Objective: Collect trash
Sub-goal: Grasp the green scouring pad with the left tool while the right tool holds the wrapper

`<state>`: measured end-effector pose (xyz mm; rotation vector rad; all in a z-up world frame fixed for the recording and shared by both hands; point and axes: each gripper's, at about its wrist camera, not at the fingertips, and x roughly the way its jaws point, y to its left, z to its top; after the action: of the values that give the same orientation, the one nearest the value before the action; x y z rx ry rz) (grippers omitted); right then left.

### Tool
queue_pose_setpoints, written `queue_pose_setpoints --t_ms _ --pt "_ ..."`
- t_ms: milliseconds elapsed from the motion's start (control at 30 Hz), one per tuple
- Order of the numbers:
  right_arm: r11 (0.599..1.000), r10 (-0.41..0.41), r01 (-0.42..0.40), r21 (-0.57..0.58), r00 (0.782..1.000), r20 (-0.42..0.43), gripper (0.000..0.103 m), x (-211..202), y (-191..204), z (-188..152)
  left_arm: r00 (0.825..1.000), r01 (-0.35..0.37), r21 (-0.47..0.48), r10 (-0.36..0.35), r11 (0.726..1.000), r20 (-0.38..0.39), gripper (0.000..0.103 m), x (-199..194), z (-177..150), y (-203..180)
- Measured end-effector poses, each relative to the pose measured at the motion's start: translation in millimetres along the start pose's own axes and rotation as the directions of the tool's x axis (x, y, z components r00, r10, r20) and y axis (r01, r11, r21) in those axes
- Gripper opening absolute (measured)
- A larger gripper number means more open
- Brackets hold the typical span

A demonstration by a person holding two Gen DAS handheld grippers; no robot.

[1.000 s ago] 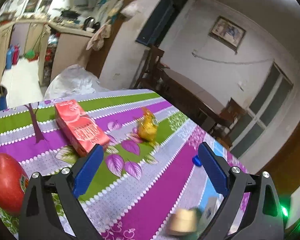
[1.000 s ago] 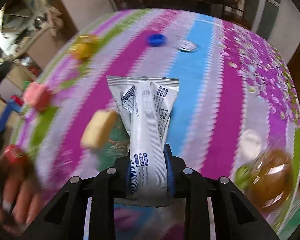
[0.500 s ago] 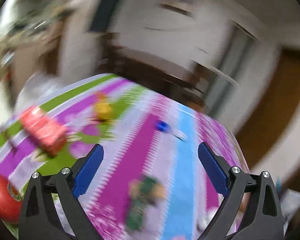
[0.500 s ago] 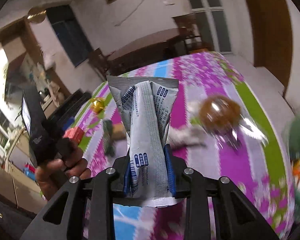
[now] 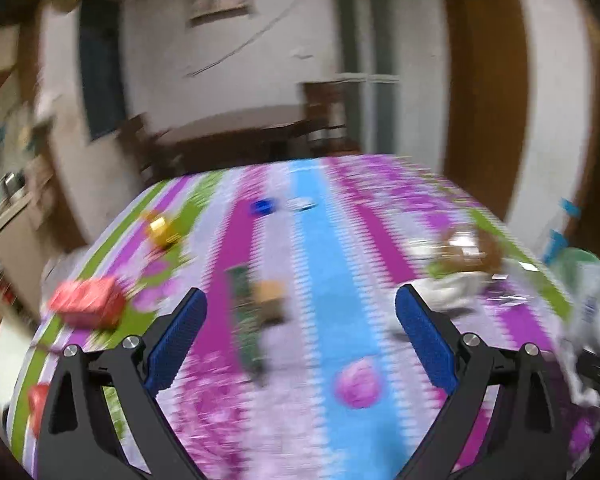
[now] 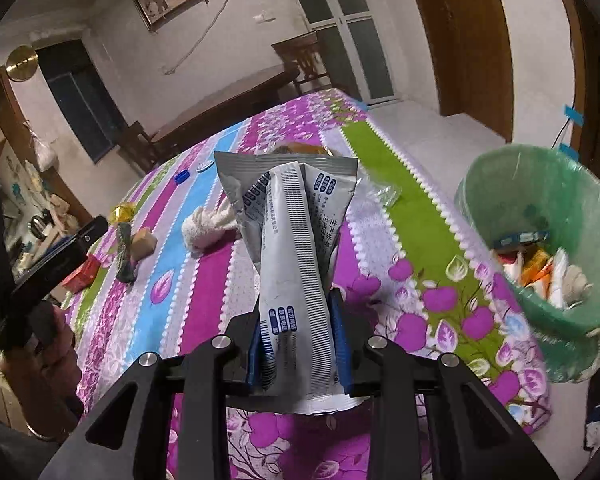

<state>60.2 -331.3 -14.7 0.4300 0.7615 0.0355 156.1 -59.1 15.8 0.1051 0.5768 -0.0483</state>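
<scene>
Right gripper (image 6: 296, 344) is clamping the silver wrapper (image 6: 290, 248), which is now swinging off the striped table (image 6: 204, 292) toward the green-lined bin (image 6: 540, 200) at right; drop likely next. Left gripper (image 5: 298, 332) is panning with jaws apart and empty above remaining litter: green wrapper (image 5: 246, 320), blue cap (image 5: 263, 205).

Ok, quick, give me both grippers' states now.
Left gripper: open, holding nothing.
Right gripper: shut on the wrapper.
</scene>
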Motion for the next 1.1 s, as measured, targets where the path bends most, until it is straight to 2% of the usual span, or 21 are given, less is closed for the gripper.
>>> queue_pose_setpoints --t_ms 33,67,167,233,267,333,400,467,500,533,700,900,1100 --pt "1.000 0.016 -0.016 0.010 1.000 -0.006 0.030 3.0 -3.4 -2.0 1.000 -0.023 -0.019 0.023 1.000 -0.021 0.082 5.5 -1.3 11.5" --pt "1.000 0.022 -0.022 0.013 1.000 -0.011 0.030 8.3 -3.8 -1.3 0.998 -0.026 -0.046 0.023 0.999 -0.058 0.080 14.5 -3.2 23.9" --pt "0.999 0.041 -0.041 0.005 0.999 -0.021 0.030 23.3 -5.9 1.4 0.982 0.042 -0.102 -0.060 0.994 -0.180 0.065 42.1 -4.5 42.0" --pt "0.998 0.067 -0.067 -0.005 0.998 -0.018 0.030 25.8 -0.8 2.4 0.973 0.063 -0.128 -0.089 0.990 -0.212 0.063 55.0 -6.4 47.8" --pt "0.996 0.083 -0.084 -0.019 0.996 -0.014 0.030 27.6 4.8 3.1 0.970 0.058 -0.127 -0.086 0.990 -0.227 0.058 63.0 -7.2 49.7" --pt "0.995 0.089 -0.089 -0.046 0.996 -0.008 0.031 29.6 14.4 2.2 0.964 0.063 -0.124 -0.092 0.990 -0.249 0.058 75.1 -8.7 48.9" --pt "0.993 0.093 -0.094 -0.076 0.996 -0.012 0.031 32.8 25.1 0.9 0.951 0.079 -0.155 -0.121 0.985 -0.284 0.054 86.6 -12.0 51.9" --pt "0.991 0.104 -0.105 -0.087 0.994 -0.023 0.031 36.4 32.2 -0.6 0.940 0.098 -0.167 -0.147 0.981 -0.308 0.042 92.6 -16.4 52.7" --pt "0.990 0.105 -0.107 -0.093 0.994 -0.030 0.031 39.9 36.2 -1.5 0.930 0.114 -0.170 -0.165 0.979 -0.327 0.024 98.1 -20.1 52.1" --pt "0.990 0.099 -0.102 -0.100 0.994 -0.038 0.031 45.6 42.2 -2.0 0.926 0.123 -0.177 -0.177 0.977 -0.334 0.018 100.1 -22.5 52.5" --pt "0.988 0.094 -0.099 -0.118 0.994 -0.048 0.031 52.2 56.0 4.6 0.930 0.143 -0.228 -0.210 0.963 -0.302 0.016 86.4 -28.2 62.1" --pt "0.980 0.092 -0.093 -0.178 0.996 -0.012 0.031 51.3 77.0 13.3 0.969 0.085 -0.184 -0.125 0.979 -0.215 0.016 53.0 -21.7 67.9" --pt "0.975 0.078 -0.077 -0.210 0.997 -0.003 0.031 51.2 84.9 13.2 0.985 0.085 -0.132 -0.103 0.988 -0.141 0.016 31.3 -11.3 56.3"
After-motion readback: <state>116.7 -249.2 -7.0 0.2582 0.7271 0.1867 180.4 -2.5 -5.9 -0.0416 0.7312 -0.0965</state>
